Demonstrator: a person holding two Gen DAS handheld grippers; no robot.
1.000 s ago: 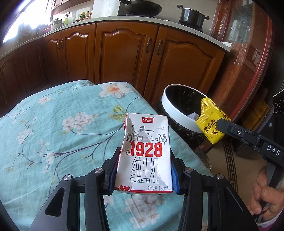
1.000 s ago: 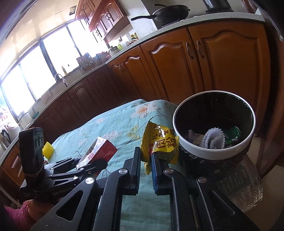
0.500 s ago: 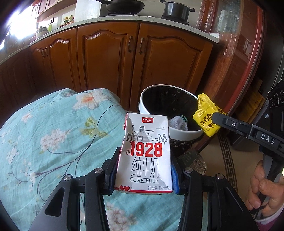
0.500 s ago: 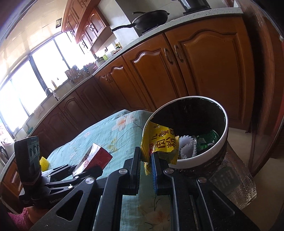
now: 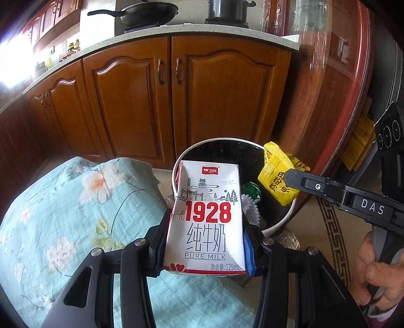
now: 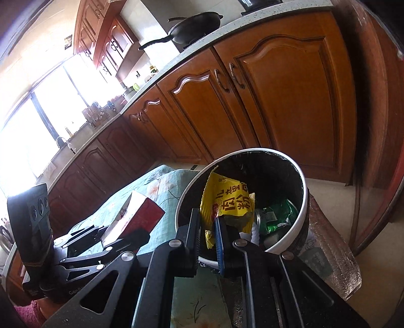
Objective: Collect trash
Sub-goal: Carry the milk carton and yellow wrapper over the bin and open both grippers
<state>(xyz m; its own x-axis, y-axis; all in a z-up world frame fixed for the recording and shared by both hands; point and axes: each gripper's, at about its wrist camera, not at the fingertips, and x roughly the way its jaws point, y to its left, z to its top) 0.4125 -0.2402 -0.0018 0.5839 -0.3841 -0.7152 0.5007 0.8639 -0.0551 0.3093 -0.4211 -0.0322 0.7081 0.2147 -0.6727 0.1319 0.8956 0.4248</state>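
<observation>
Nearest the left wrist camera, the left gripper (image 5: 205, 248) is clamped on a white milk carton (image 5: 208, 217), its pads pressed against both side faces; the carton stands upright, printed face to the lens, with its upper half over the near rim of the trash bin (image 5: 276, 223). In the right wrist view the right gripper (image 6: 208, 236) is nearly closed, pinching the lower edge of a yellow snack wrapper (image 6: 227, 199) — the wrapper rises from the pads and sits over the bin's mouth, inside the near rim. From the left camera that same gripper reaches in from the right, with the wrapper at its tip above the far right part of the rim, and the person's hand (image 5: 376, 275) is wrapped round its handle at the lower right. The bin is white-rimmed with a black liner; green packaging (image 6: 275, 218) and a white frilled paper piece (image 5: 251, 210) lie inside it. The bin stands just beside the edge of the table, which is covered by a teal floral cloth (image 5: 63, 214). Beyond are brown wooden cabinet doors (image 5: 222, 101) under a pale speckled countertop (image 5: 202, 31) — a black wok (image 5: 149, 14) and a dark pot (image 5: 226, 10) rest on top. Bright windows (image 6: 38, 121) lie farthest left.
</observation>
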